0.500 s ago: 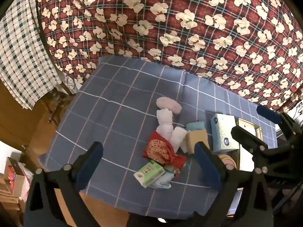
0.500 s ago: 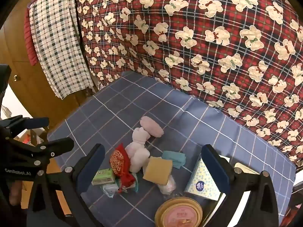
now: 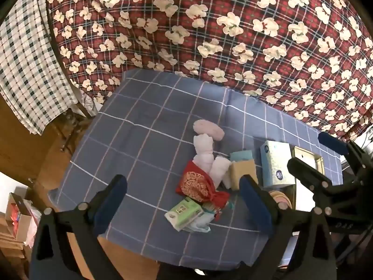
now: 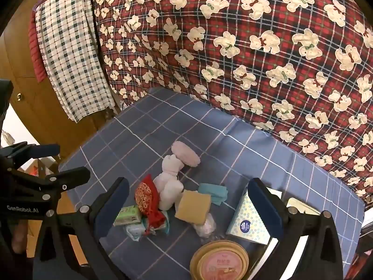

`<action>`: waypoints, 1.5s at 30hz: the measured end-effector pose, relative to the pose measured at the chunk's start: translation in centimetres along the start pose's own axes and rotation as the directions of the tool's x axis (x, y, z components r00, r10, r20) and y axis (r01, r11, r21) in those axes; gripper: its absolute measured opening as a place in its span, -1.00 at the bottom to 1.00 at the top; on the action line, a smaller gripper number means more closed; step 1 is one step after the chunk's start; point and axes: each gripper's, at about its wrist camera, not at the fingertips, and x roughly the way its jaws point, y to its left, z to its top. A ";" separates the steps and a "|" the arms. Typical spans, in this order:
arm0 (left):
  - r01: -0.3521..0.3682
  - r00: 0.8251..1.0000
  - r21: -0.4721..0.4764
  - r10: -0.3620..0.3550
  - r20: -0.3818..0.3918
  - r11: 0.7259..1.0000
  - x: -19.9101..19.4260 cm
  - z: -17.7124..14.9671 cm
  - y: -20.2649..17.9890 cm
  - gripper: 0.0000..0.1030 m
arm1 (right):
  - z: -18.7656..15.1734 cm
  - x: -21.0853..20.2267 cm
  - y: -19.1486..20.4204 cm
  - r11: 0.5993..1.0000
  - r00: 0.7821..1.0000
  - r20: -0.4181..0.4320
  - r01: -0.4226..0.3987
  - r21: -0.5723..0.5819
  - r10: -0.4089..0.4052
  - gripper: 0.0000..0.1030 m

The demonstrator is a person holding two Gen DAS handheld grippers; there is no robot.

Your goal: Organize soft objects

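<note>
Both claws full open, empty | left claw (image 3: 181,200) nearer red pouch (image 3: 194,183), at 12 o'clock, long axis 10–4 | right claw (image 4: 186,203) above sponge (image 4: 193,206).

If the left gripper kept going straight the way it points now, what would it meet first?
Probably the red drawstring pouch, which lies nearest the middle between the open left gripper fingers, above the green tissue pack. Depth is hard to judge in this view.

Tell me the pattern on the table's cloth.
Blue tablecloth with a thin white grid; clearest in the left wrist view.
</note>
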 end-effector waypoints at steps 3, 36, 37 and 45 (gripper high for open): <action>-0.002 1.000 -0.002 0.002 0.000 1.000 0.1 0.1 0.0 0.91 | -0.1 -0.1 -0.1 1.000 1.000 0.000 0.000 -0.001 0.000 0.99; -0.003 1.000 -0.004 0.003 -0.003 1.000 -0.1 -0.1 0.2 0.91 | -0.3 0.1 -0.1 1.000 1.000 -0.007 -0.005 0.003 0.005 0.99; -0.004 1.000 -0.004 0.004 -0.003 1.000 -0.1 -0.1 0.3 0.91 | -0.3 0.1 -0.1 1.000 1.000 -0.008 -0.006 0.004 0.006 0.99; -0.004 1.000 -0.005 0.004 -0.004 1.000 0.0 -0.1 0.2 0.91 | -0.3 0.3 -0.1 1.000 1.000 -0.010 -0.006 0.004 0.006 0.99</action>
